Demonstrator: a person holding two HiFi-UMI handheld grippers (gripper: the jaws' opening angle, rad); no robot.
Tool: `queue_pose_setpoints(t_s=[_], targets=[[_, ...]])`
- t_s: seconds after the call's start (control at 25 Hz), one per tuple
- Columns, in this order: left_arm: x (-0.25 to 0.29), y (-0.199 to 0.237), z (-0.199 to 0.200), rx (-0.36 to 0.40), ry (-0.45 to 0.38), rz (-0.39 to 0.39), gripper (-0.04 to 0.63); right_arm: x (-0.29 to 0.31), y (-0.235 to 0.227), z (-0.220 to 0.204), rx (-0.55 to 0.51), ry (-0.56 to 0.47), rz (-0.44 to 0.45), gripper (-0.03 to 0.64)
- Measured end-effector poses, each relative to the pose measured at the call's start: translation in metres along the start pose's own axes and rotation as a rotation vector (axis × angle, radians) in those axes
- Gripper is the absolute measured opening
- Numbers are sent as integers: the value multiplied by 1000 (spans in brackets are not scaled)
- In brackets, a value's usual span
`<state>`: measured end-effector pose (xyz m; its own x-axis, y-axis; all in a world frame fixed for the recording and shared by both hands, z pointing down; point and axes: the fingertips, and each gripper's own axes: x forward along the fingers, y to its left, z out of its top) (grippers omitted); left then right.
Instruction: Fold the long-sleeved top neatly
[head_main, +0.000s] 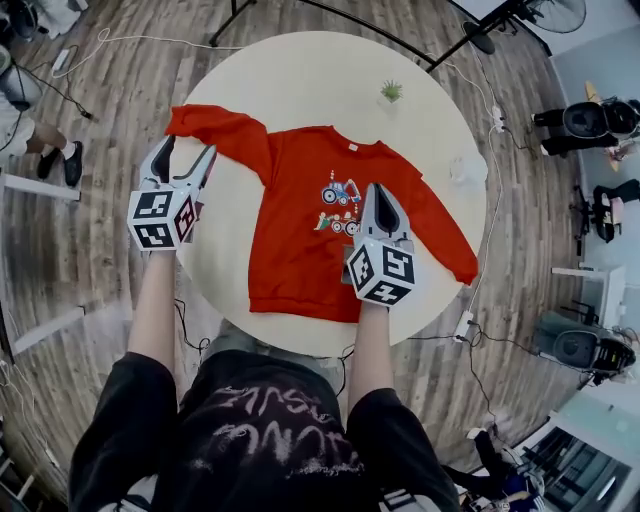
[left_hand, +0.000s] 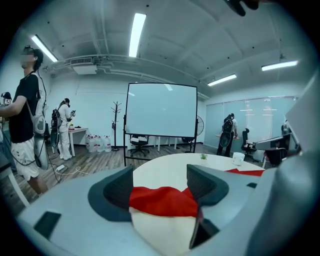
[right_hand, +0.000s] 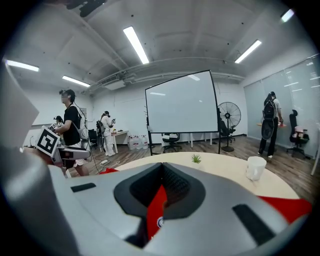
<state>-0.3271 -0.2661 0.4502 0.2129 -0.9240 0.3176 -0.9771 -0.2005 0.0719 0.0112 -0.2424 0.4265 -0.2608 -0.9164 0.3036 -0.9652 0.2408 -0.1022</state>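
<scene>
A red long-sleeved top (head_main: 300, 230) with a cartoon print lies flat on the round pale table (head_main: 300, 70), front side up. Its left sleeve (head_main: 215, 130) stretches toward the upper left; the other sleeve runs down to the right. My left gripper (head_main: 187, 147) hovers just short of that left sleeve's cuff, jaws wide apart. In the left gripper view the red sleeve (left_hand: 162, 201) shows ahead between the open jaws of the left gripper (left_hand: 160, 182), not pinched. My right gripper (head_main: 378, 192) is shut above the top's body, beside the print. Red cloth (right_hand: 156, 210) shows beneath the right gripper (right_hand: 161, 187).
A small potted plant (head_main: 391, 92) stands at the table's far side and a white cup (head_main: 468, 170) at its right edge. Cables and a power strip (head_main: 462, 325) lie on the wooden floor. A whiteboard (left_hand: 161, 117), chairs and several standing people are beyond the table.
</scene>
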Motion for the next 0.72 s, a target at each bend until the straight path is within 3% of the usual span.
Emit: queue_pose_setpoints(t_s=[0.72], targets=[[70,126,-79,-121,131,129,317,82,47,-43,-28,90,83,5]])
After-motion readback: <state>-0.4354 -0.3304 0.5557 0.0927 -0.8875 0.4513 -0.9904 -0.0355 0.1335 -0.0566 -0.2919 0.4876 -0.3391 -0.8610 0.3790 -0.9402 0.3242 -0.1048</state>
